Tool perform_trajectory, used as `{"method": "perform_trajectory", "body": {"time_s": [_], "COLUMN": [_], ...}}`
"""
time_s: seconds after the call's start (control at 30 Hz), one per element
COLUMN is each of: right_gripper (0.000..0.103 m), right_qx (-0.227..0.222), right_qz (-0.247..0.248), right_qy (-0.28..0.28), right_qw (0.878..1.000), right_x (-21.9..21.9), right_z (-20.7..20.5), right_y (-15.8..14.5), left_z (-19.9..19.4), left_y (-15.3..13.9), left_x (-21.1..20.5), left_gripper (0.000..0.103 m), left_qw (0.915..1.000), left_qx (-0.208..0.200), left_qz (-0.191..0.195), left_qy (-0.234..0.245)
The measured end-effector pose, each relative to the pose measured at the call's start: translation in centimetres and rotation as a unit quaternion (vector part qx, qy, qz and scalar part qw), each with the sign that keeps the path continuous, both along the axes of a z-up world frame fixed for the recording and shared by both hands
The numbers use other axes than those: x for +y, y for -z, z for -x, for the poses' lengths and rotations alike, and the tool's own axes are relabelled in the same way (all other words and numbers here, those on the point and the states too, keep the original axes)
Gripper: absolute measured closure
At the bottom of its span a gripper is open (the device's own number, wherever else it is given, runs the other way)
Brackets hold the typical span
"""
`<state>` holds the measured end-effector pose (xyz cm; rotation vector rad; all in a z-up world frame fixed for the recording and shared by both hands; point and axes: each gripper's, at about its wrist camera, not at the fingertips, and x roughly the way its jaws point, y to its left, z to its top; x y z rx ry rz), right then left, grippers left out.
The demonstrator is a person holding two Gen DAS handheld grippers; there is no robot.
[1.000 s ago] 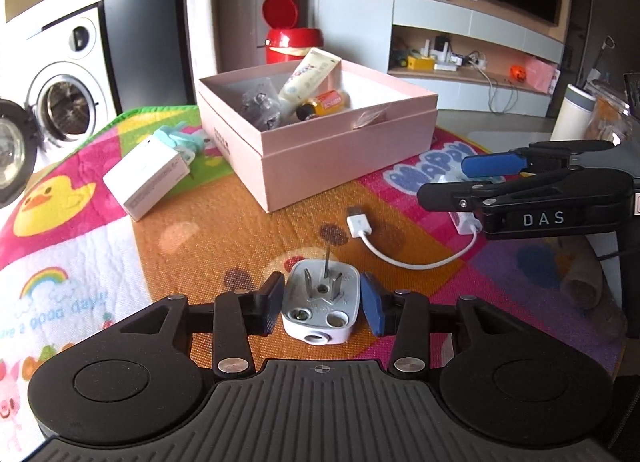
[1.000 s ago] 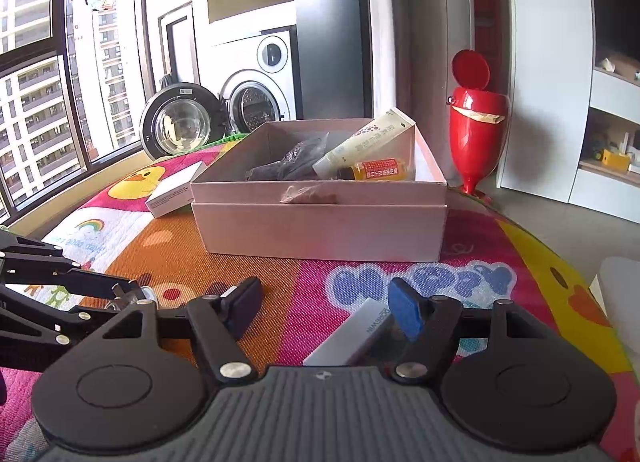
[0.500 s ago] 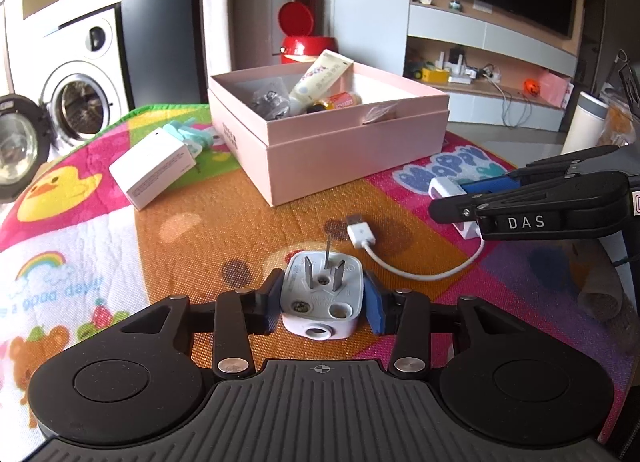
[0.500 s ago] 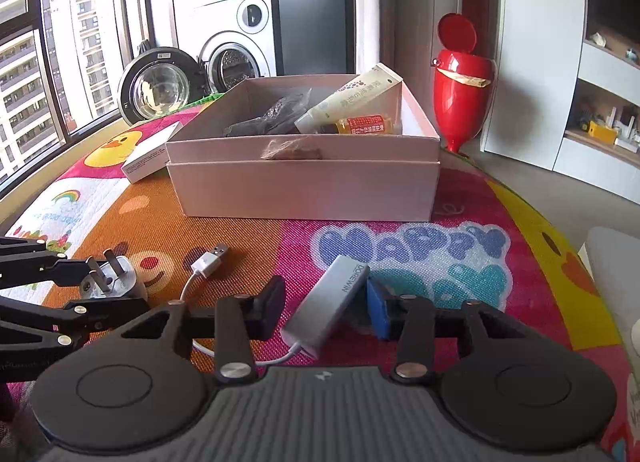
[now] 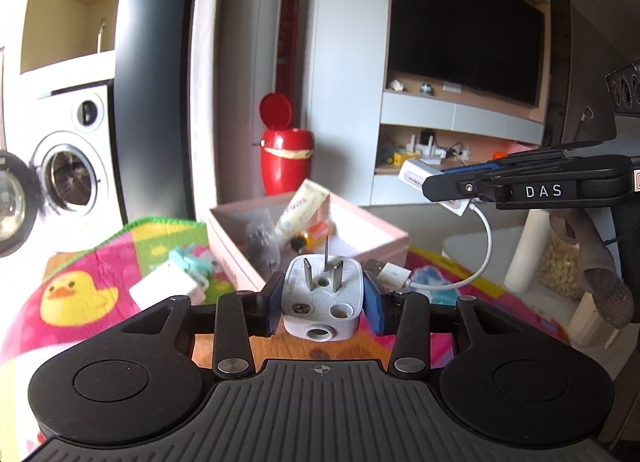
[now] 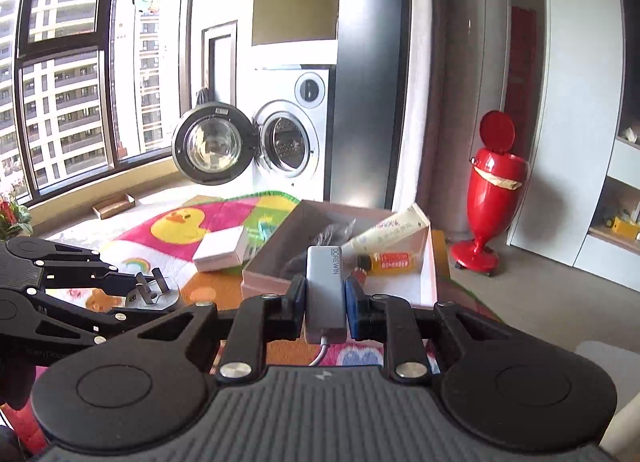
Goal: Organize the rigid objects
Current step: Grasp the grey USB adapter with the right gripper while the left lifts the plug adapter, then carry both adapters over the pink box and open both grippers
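My left gripper [image 5: 322, 304] is shut on a white three-pin plug [image 5: 322, 302] and holds it in the air, short of the pink box [image 5: 384, 236]. The plug also shows at the left of the right wrist view [image 6: 150, 290]. My right gripper [image 6: 325, 296] is shut on a grey USB adapter [image 6: 325, 282], lifted in front of the pink box [image 6: 426, 258]. Its white cable [image 5: 486, 238] hangs down to a USB end [image 5: 394, 274]. The box holds a cream tube [image 6: 386, 230], a small orange bottle [image 6: 390, 262] and a dark bag [image 6: 332, 234].
A small white carton [image 6: 220, 248] and a teal item [image 5: 190, 262] lie on the colourful play mat [image 6: 180, 222] left of the box. A red bin [image 6: 494, 182] stands on the floor behind. A washing machine [image 6: 288, 134] with its door open is at the back.
Both grippers closed on their objects on the mat and lifted them. The plug and the adapter with its cable now hang above the mat, nearer the box.
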<state>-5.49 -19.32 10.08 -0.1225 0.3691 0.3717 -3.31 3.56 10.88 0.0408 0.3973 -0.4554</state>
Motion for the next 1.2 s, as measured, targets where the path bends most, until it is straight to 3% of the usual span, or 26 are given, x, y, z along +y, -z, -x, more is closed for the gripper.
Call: {"method": "perform_trajectory", "body": {"time_s": [0.17,0.3,0.37,0.43,0.47,0.7,0.87,1.0,1.03,1.1,1.2], "right_gripper": [0.083,0.083,0.082,0.071,0.066,0.064,0.064,0.065,0.068,0.089,0.093], "right_qx": [-0.088,-0.094,-0.064,-0.001,0.019,0.123,0.154,0.174,0.167,0.183,0.209], "right_qz": [-0.011,0.003,0.011,0.004,0.001,0.000,0.011,0.018,0.020,0.027,0.033], "right_qy": [0.014,0.039,0.036,0.025,0.029,0.066,0.106,0.125,0.121,0.087,0.068], "right_qw": [0.996,0.995,0.997,1.000,0.999,0.990,0.982,0.977,0.978,0.979,0.975], "right_x": [0.6,1.7,1.9,1.6,1.4,0.5,0.7,1.1,1.4,1.9,2.9], "right_z": [-2.5,-7.3,-10.0,-13.0,-14.0,-20.5,-26.3,-29.4,-29.3,-28.9,-28.1], "right_y": [-7.1,-8.6,-8.0,-6.7,-5.9,1.0,4.7,6.8,6.9,6.8,7.4], "left_z": [-4.2,-10.0,-13.5,-16.2,-16.7,-13.3,-9.2,-7.6,-7.5,-7.4,-7.5], "left_y": [-6.1,-6.8,-5.5,-3.2,-2.0,3.5,6.0,7.4,7.5,7.5,7.4], "left_x": [-0.4,-1.1,-1.2,-1.1,-1.0,2.2,5.0,7.4,7.9,9.0,10.2], "left_gripper": [0.058,0.058,0.058,0.059,0.059,0.059,0.059,0.060,0.060,0.060,0.060], "left_qw": [0.9980,0.9976,0.9953,0.9904,0.9894,0.9875,0.9855,0.9793,0.9782,0.9752,0.9718], "left_qx": [-0.057,-0.026,0.021,0.085,0.092,0.112,0.121,0.136,0.139,0.141,0.139], "left_qz": [0.028,0.060,0.091,0.103,0.104,0.071,0.058,0.053,0.055,0.065,0.081], "left_qy": [-0.006,-0.024,-0.027,-0.037,-0.043,-0.085,-0.104,-0.140,-0.144,-0.158,-0.172]}}
